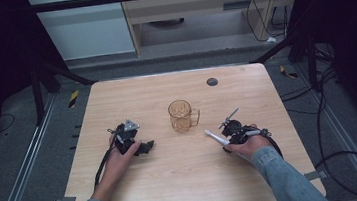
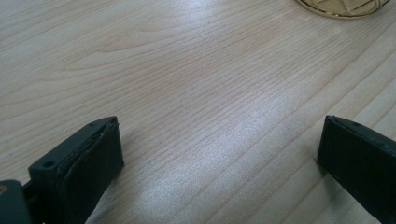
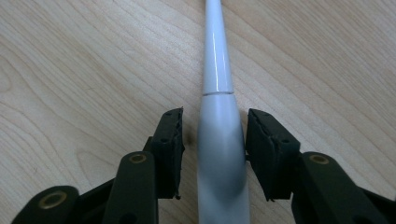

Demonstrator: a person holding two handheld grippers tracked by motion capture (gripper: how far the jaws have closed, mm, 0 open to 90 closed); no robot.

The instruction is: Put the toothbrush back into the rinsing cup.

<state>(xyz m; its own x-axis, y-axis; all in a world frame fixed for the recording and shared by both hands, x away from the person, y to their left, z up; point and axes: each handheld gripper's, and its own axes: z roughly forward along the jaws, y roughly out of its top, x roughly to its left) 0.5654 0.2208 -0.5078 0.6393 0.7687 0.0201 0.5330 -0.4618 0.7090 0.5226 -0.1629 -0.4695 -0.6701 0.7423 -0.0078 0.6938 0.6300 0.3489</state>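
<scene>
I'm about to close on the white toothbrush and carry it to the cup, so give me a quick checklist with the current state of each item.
1. Toothbrush handle centred between the right tongs: ok.
2. Right jaws shut on it: not ok; a small gap shows on each side, the left wider.
3. Toothbrush lying flat on the table: ok.
4. Amber cup upright, mouth open: ok.
5. Left tongs open and holding nothing, only bare wood between them: ok.
6. Path from brush head to cup free of objects: ok in the high view.
</scene>
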